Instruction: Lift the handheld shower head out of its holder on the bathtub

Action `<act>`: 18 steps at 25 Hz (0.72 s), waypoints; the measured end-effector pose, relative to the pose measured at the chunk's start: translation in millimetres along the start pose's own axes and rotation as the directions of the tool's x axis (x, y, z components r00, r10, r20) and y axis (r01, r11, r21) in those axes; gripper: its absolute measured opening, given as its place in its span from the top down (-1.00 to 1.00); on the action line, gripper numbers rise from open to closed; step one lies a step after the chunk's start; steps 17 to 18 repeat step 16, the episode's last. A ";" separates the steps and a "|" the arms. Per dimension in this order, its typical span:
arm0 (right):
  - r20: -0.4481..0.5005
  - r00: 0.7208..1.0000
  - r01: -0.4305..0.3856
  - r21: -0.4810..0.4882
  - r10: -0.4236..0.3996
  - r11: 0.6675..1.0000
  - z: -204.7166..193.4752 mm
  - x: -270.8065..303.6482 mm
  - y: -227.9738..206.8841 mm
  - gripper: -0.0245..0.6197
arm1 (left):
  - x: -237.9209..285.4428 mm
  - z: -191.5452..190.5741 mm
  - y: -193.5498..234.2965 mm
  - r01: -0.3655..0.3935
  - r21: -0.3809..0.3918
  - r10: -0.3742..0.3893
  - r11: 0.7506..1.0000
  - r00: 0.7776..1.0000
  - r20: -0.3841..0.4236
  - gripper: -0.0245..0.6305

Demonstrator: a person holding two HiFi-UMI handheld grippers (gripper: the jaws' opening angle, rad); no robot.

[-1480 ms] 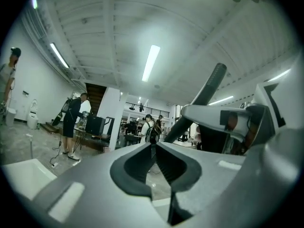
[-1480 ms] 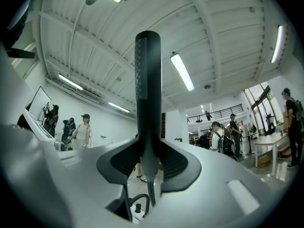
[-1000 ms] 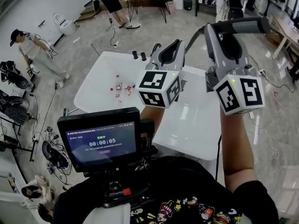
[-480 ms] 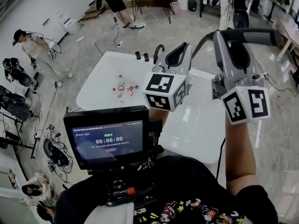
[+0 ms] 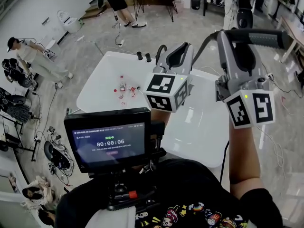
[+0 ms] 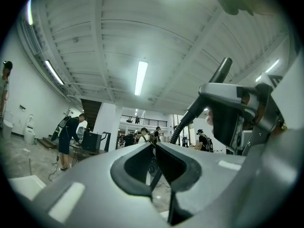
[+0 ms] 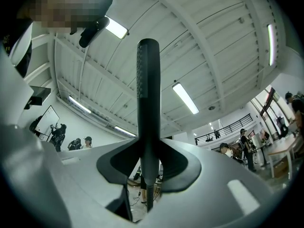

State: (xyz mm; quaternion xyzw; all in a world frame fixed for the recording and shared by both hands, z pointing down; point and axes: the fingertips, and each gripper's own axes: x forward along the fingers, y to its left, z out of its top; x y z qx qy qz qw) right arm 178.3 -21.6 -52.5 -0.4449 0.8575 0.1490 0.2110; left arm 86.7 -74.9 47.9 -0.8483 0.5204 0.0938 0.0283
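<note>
My right gripper [image 5: 240, 39] is raised above the white bathtub [image 5: 102, 87] and is shut on the dark stick-shaped shower head [image 5: 254, 36]. In the right gripper view the shower head [image 7: 147, 99] stands upright between the jaws of the right gripper [image 7: 147, 156], with its ribbed hose [image 7: 149, 198] below. My left gripper [image 5: 176, 56] hangs beside it, and in its own view the left gripper [image 6: 153, 148] is shut on nothing. That view also shows the hose [image 6: 187, 120] running to the right gripper. Two dark faucet knobs [image 5: 142, 57] stand on the tub's far rim.
Small red and white items [image 5: 124, 90] lie on the tub's left ledge. A monitor [image 5: 109, 141] sits on a rig at the person's chest. A person [image 5: 28, 56] stands on the floor at left, another [image 5: 116, 4] at the back. Cables and gear [image 5: 14, 103] lie on the floor.
Over the last second both grippers rose a little and shifted right in the head view, the shower head staying in the right one. In the last half second they hardly moved.
</note>
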 end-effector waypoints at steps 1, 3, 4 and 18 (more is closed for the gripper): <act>0.002 1.000 0.001 -0.001 -0.001 1.000 0.7 0.6 0.3 0.45 | 0.2 -0.2 1.1 -0.001 -0.001 0.001 1.000 1.000 -0.001 0.85; 0.008 1.000 0.003 -0.003 -0.003 1.000 2.2 -1.1 1.3 0.45 | -1.7 -1.2 1.0 -0.002 0.000 0.002 1.000 1.000 -0.001 0.85; 0.010 1.000 0.003 -0.004 -0.003 1.000 2.9 -2.1 1.8 0.45 | -2.5 -1.5 0.7 -0.003 0.001 0.003 1.000 1.000 0.000 0.85; 0.009 1.000 0.002 -0.001 -0.002 1.000 3.0 0.3 4.0 0.45 | -4.7 -2.5 9.2 -0.020 -0.012 0.020 1.000 1.000 -0.007 0.85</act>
